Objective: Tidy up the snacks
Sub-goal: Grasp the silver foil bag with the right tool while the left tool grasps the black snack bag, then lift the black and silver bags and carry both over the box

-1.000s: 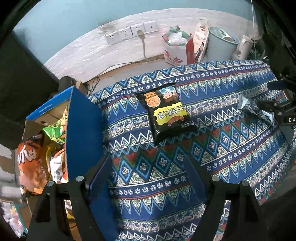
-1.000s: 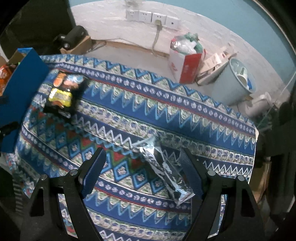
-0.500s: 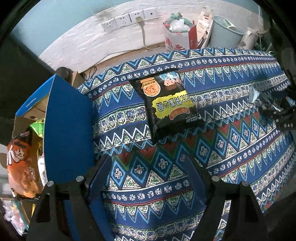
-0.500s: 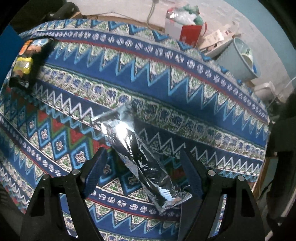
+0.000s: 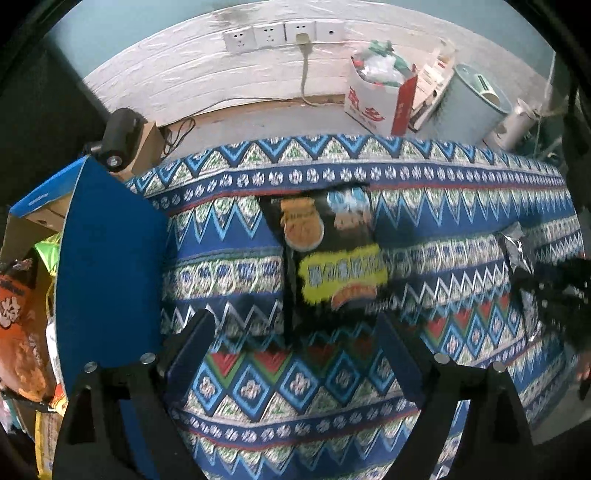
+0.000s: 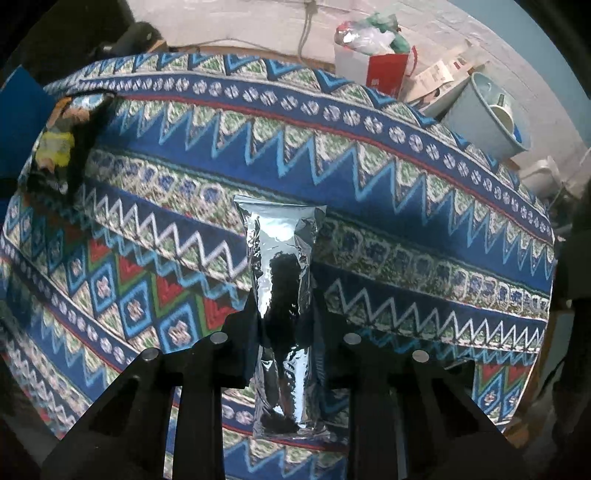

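A black snack bag with a yellow label lies flat on the patterned blue tablecloth. My left gripper hangs just over the bag's near end, its jaws opening, the pads not touching the bag. My right gripper is shut on a long silver foil packet, which stands straight between the fingers. In the left wrist view the silver packet shows at the right, beside the blurred dark right gripper. The black bag is far left in the right wrist view.
A blue cardboard box at the table's left edge holds several snack bags, one orange. On the floor behind are a red and white box, a pale blue bin, wall sockets and a black device.
My right gripper came down over the silver packet and closed on it. My left gripper moved closer to the black bag and its jaws spread wider.
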`<state>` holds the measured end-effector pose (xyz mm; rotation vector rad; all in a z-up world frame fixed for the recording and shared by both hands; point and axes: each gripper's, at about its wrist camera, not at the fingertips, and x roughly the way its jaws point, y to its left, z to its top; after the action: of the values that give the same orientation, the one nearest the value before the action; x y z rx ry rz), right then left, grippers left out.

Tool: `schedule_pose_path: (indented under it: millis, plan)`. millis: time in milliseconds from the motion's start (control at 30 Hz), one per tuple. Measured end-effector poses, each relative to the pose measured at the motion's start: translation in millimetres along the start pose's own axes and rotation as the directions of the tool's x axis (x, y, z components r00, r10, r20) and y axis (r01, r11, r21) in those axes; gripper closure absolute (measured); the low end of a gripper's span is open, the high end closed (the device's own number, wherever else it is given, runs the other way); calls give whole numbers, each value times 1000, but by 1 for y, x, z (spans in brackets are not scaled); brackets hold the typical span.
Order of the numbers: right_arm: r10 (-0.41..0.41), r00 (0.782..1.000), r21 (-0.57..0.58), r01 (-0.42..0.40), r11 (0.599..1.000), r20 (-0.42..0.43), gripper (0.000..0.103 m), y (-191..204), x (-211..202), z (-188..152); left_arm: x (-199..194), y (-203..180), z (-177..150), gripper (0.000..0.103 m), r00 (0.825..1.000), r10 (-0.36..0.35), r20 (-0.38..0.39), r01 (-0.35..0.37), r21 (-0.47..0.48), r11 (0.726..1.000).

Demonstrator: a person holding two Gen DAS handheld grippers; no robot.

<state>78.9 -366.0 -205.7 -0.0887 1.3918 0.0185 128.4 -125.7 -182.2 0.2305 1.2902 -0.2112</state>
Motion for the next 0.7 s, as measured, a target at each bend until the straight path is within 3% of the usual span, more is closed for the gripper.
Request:
schedule_pose_path:
  millis: [433, 700]
  plan:
    - [71, 992, 24, -74, 997, 103, 80, 24, -25, 30, 32, -8, 38, 13, 999, -32, -21, 29, -116, 993]
    - [80, 991, 20, -83, 996, 108, 80, 31, -25, 31, 51, -19, 34, 14, 999, -6, -46, 3, -72, 997]
